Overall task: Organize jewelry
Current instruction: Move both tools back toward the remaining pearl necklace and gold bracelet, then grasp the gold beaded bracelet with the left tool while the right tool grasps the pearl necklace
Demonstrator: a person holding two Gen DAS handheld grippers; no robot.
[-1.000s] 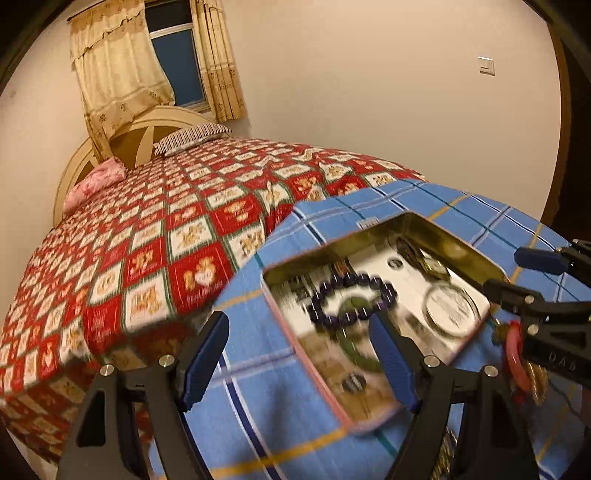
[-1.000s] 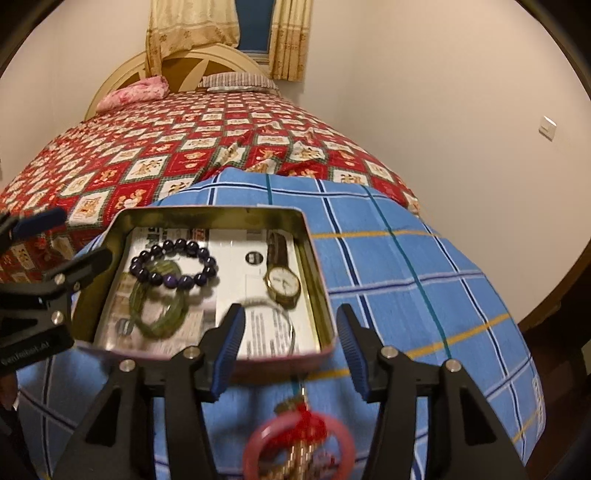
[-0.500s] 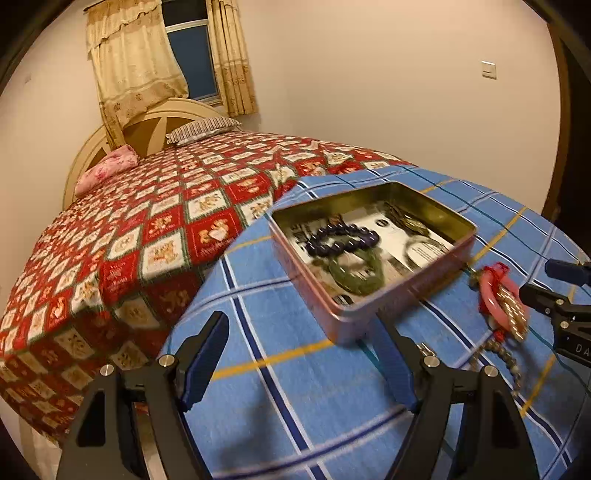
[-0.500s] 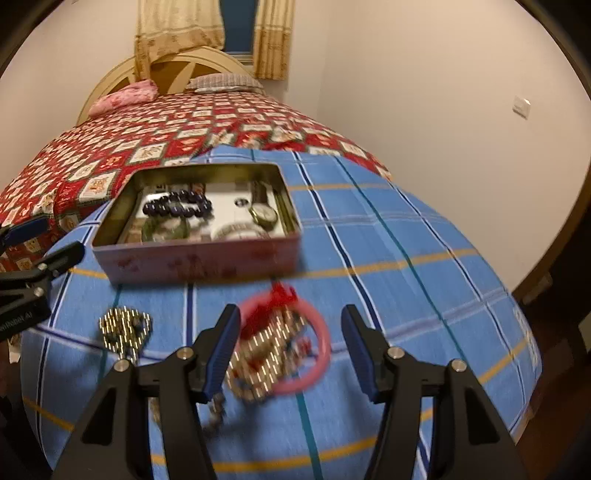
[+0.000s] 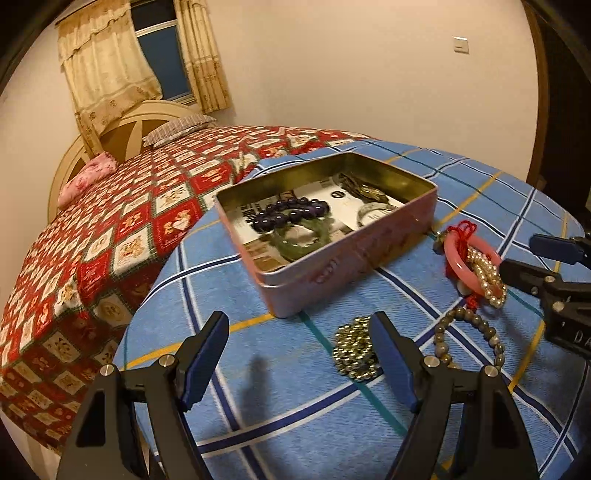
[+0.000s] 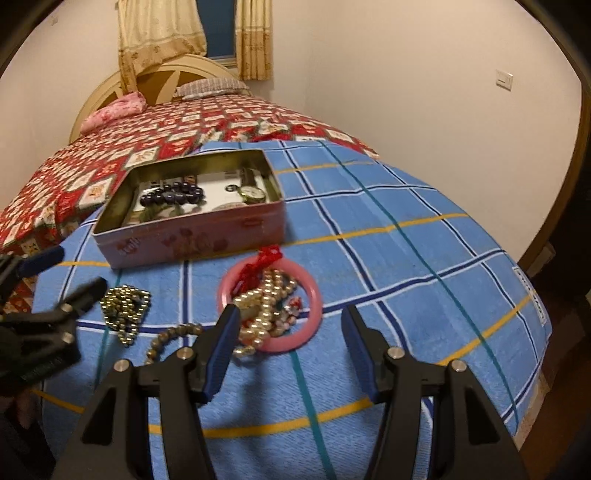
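The open pink tin (image 6: 192,236) sat on the blue checked cloth (image 6: 406,280) of the counter, toward its far left part, and held a dark purple bead bracelet (image 6: 171,195), a green bracelet (image 5: 301,238) just near of it, a wristwatch (image 6: 253,192) at the right end and a pale bangle (image 5: 373,213), all lying on printed paper. On the cloth near of the tin lay the loose pieces: a pink bangle (image 6: 271,306) with a red tassel knot (image 6: 264,258) at its far edge and a heap of pearl beads (image 6: 267,306) piled inside and over its near left rim; to its left a brown bead bracelet (image 6: 166,339), and left again a bunch of small gold beads (image 6: 127,304). The right tool (image 6: 290,354) stood with its blue-padded fingers (image 6: 221,349) apart at about a middling width, nothing between them, the left finger in line with the pearl heap; whether it touched could not be told. The left tool (image 5: 301,363) was spread wide and empty above bare cloth, its right finger (image 5: 393,362) overlapping the gold bead bunch in view. Beyond the counter was a bed (image 6: 147,147) under a red patchwork quilt, with a pink pillow (image 6: 114,110), a curved headboard (image 6: 162,74) and curtains (image 6: 159,33) around a dark window.
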